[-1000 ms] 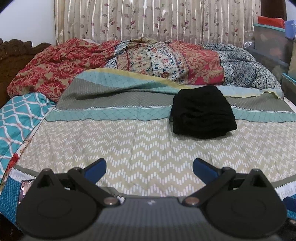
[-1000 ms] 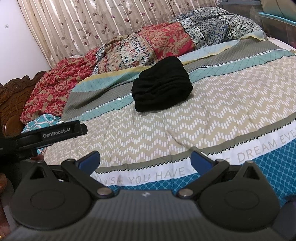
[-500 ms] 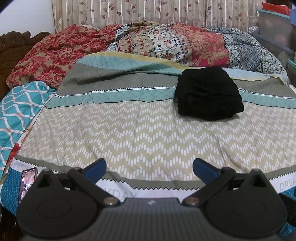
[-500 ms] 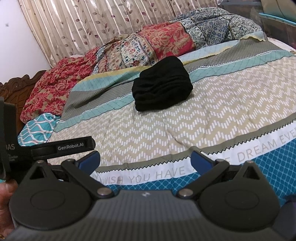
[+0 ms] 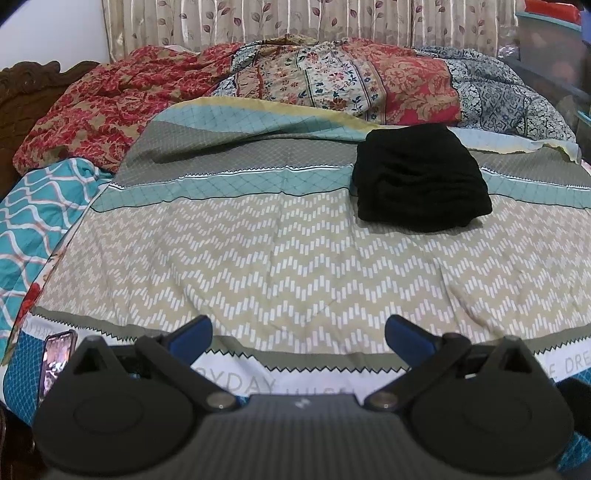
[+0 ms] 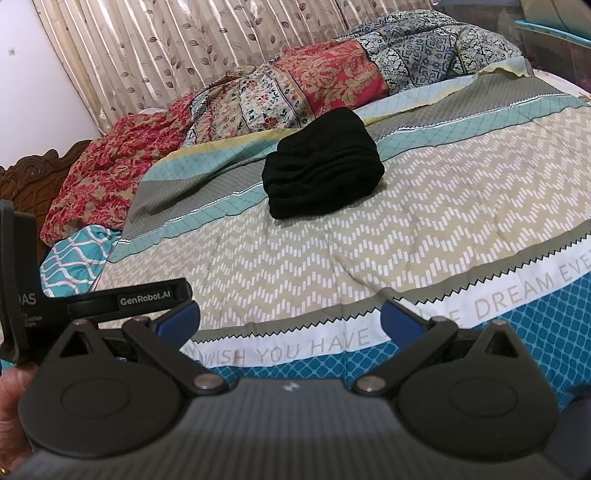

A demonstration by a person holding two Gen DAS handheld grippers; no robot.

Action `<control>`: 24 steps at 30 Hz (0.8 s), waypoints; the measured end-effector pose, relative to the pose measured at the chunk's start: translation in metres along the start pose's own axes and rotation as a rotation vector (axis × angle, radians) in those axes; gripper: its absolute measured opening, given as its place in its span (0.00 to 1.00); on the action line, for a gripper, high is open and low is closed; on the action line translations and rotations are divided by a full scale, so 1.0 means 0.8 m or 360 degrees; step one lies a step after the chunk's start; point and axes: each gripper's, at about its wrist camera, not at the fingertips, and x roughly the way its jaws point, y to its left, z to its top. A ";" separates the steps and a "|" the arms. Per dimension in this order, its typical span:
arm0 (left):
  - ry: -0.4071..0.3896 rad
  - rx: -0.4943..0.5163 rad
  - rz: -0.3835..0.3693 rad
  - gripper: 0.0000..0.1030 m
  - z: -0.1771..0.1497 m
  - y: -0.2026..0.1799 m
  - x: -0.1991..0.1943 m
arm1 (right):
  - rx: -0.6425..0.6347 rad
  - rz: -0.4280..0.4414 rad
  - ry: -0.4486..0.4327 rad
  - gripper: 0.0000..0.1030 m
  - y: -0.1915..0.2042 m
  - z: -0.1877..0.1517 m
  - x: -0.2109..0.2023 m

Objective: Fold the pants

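The black pants [image 5: 419,177] lie folded in a compact stack on the patterned bedspread [image 5: 277,266], toward the far right of the bed; they also show in the right wrist view [image 6: 325,170]. My left gripper [image 5: 298,330] is open and empty, low over the near edge of the bed, well short of the pants. My right gripper [image 6: 290,317] is open and empty, also near the front edge. The left gripper's body [image 6: 147,297] shows at the left of the right wrist view.
A rumpled red and floral quilt [image 5: 295,85] runs along the far side of the bed before a curtain [image 5: 295,18]. A teal patterned sheet [image 5: 33,229] hangs at the left. A phone [image 5: 57,360] lies at the near left corner. Storage bins [image 5: 554,40] stand at the right.
My left gripper has drawn back toward the near edge of the bed, so more of the bedspread's front border shows. In the right wrist view the left gripper has moved in further.
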 end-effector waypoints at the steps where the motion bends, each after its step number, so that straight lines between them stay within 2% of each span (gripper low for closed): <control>1: 0.0003 -0.0002 0.0000 1.00 0.000 0.001 0.001 | 0.0000 0.0000 0.0000 1.00 0.000 0.000 0.000; 8: 0.0009 0.0023 0.0024 1.00 -0.003 0.000 0.004 | 0.0001 -0.0001 0.0000 1.00 0.000 0.000 0.000; 12: -0.0046 0.0076 0.0125 1.00 -0.005 0.000 0.004 | 0.0005 0.0000 0.0005 1.00 -0.001 0.001 0.001; 15: -0.0157 0.0127 0.0278 1.00 -0.004 0.001 -0.004 | 0.0005 0.0000 0.0005 1.00 -0.001 0.001 0.002; 20: -0.0455 0.0310 0.0660 1.00 -0.003 -0.008 -0.020 | 0.0007 -0.0001 0.0013 1.00 0.001 0.001 0.002; 22: -0.0535 0.0379 0.0751 1.00 -0.004 -0.015 -0.023 | 0.0004 0.0000 0.0016 1.00 0.002 0.001 0.003; 24: -0.0557 0.0400 0.0757 1.00 -0.004 -0.020 -0.025 | 0.0000 0.0001 0.0017 1.00 0.004 0.001 0.003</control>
